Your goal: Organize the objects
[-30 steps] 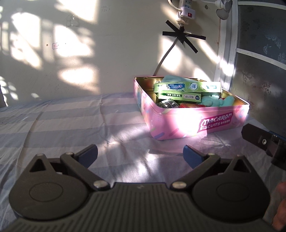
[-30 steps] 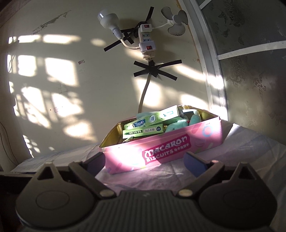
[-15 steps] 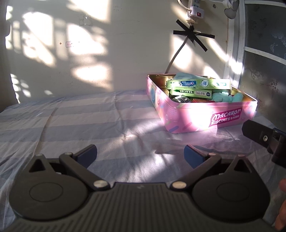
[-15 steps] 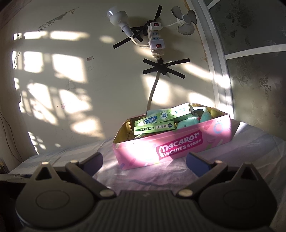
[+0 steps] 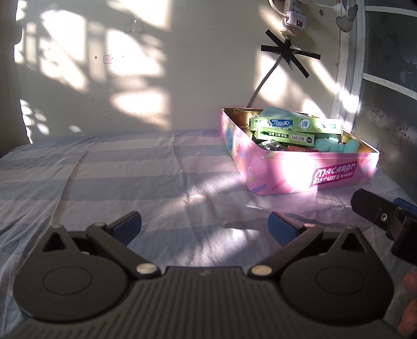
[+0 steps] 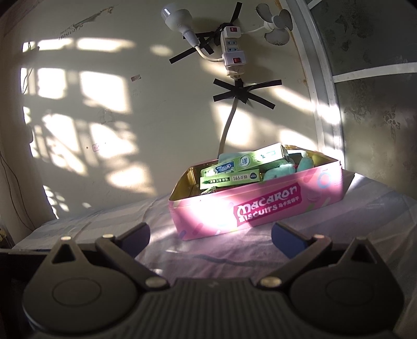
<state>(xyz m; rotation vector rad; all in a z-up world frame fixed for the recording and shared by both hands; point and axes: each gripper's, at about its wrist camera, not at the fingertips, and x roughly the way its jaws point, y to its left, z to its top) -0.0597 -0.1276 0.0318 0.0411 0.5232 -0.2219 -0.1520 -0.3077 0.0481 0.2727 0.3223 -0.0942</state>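
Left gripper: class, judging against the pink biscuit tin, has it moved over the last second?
Yes. The left gripper has backed away: the pink biscuit tin looks smaller and farther right.

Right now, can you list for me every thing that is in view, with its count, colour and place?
tin: 1, pink, open, on the sheet at right near the wall
boxes: 2, green, long, stacked on top inside the tin
soft toy: at least 1, teal, inside the tin beside the boxes
dark packet: 1, too small to identify, in the tin under the boxes
sheet: 1, blue and grey stripes, covers the surface
power strip: 1, white with red switches, on the wall above the tin
tape: black strips, crossed over the cable on the wall
bulb: 1, white, left of the power strip
left tongs: open, empty, over the sheet
right tongs: open, empty, facing the tin
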